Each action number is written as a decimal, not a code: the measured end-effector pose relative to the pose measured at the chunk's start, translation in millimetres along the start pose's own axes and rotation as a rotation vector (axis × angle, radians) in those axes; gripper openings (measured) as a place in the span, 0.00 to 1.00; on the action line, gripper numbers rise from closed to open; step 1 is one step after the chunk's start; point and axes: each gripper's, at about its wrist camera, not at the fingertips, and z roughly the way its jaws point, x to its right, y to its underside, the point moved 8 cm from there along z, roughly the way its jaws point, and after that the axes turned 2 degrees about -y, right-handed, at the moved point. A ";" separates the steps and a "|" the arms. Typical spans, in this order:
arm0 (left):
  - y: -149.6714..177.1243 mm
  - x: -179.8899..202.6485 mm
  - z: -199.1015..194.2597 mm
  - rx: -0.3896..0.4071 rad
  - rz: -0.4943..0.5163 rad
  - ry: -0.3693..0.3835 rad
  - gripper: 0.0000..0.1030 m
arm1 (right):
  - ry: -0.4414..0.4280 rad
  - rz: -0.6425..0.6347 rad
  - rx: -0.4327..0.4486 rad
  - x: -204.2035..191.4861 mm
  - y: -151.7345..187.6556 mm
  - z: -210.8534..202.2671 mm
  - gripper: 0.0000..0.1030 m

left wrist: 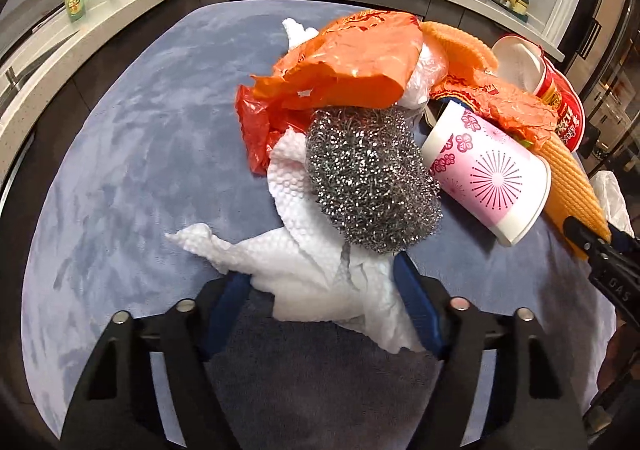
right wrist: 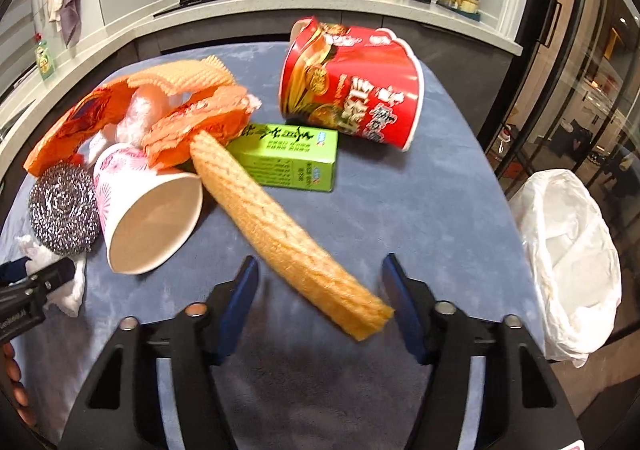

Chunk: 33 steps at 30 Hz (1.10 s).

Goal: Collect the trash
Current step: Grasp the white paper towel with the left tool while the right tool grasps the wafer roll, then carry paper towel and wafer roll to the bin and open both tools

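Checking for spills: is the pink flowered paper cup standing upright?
No, the pink flowered paper cup lies on its side, open mouth facing the camera.

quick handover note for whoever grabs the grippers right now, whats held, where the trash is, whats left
Left gripper: jaws around the white paper towel, grip not certain.
Right gripper: open, straddling the near end of the orange mesh cloth.
On the blue mat: steel scourer, pink paper cup, orange plastic bag, green carton, red noodle cup.
White-lined bin at right looks empty; everything is left.
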 end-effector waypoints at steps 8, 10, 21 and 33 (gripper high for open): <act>9.9 3.8 -13.2 -0.011 0.010 0.055 0.13 | -0.059 0.024 -0.017 -7.5 12.7 -10.7 0.15; 12.9 7.7 -21.5 -0.001 0.021 0.061 0.11 | -0.067 0.028 -0.015 -8.1 16.4 -17.7 0.10; 22.2 31.3 -95.3 0.096 0.068 0.137 0.10 | -0.088 0.036 0.055 -0.6 20.4 -74.7 0.09; 12.0 79.7 -160.5 0.217 0.159 0.204 0.10 | -0.083 0.057 0.143 15.7 20.1 -128.2 0.09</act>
